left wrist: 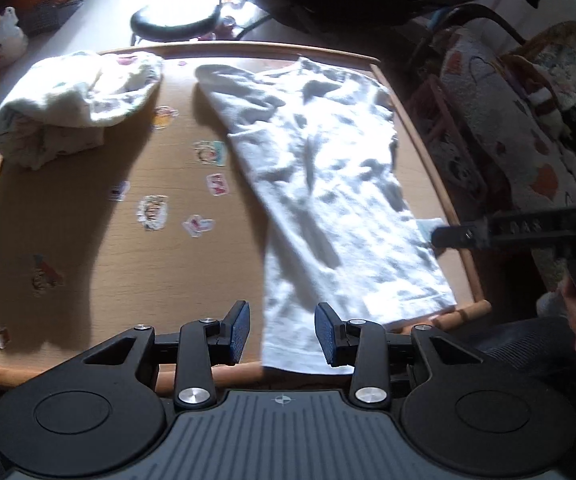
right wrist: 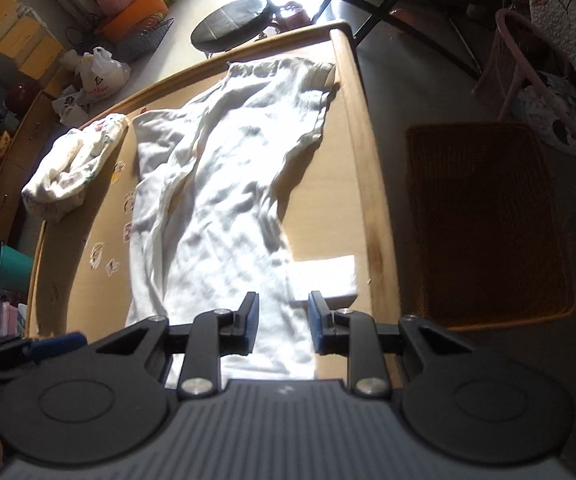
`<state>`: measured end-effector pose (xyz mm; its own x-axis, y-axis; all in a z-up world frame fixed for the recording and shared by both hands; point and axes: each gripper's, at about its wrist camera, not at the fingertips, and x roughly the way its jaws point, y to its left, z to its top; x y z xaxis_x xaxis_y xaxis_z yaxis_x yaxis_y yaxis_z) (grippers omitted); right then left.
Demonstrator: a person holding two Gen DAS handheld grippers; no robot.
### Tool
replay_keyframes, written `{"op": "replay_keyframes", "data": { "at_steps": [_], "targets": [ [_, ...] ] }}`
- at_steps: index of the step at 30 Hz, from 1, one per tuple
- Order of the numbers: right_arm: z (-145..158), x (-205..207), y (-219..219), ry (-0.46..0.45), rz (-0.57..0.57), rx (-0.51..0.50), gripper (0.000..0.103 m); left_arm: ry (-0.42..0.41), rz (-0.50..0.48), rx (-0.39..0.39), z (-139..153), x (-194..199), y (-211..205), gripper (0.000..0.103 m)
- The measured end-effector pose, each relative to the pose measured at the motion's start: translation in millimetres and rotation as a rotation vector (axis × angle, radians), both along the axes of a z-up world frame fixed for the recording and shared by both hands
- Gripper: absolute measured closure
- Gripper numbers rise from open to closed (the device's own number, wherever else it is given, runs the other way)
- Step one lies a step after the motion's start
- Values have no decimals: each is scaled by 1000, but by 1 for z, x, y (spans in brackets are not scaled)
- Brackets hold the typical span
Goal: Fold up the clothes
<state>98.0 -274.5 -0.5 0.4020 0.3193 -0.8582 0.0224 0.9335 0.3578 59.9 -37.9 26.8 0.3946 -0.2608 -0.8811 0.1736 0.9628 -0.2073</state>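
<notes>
Left gripper (left wrist: 282,332) wide open, holding nothing, over near edge of white shirt (left wrist: 320,184) | right gripper (right wrist: 282,322) wide open too, holding nothing, above same shirt | shirt long, wrinkled, flat on wooden table (left wrist: 87,240) | bunched cloth (left wrist: 71,104) at 10 o'clock | stickers (left wrist: 151,212) on table.

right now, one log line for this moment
left hand-held gripper open | right hand-held gripper open | shirt flat on table, unfolded

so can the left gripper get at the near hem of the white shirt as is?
Probably yes. The left gripper is open, its pads either side of the white shirt hem at the table edge, with nothing between.
</notes>
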Motion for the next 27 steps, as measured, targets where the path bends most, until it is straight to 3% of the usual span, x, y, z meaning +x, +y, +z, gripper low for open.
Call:
{"op": "replay_keyframes", "data": {
  "at_steps": [8, 16, 20, 27],
  "targets": [
    [-11, -29, 3, 16, -97, -83, 78, 12, 76, -20, -5, 3, 31, 64],
    [-12, -32, 25, -1, -35, -203, 79, 23, 64, -58, -4, -5, 29, 64],
    [-13, -34, 36, -29, 11, -250, 95, 29, 54, -65, -3, -11, 26, 64],
    [-1, -38, 41, -78, 14, -262, 97, 47, 58, -58, -1, 0, 25, 64]
  ]
}}
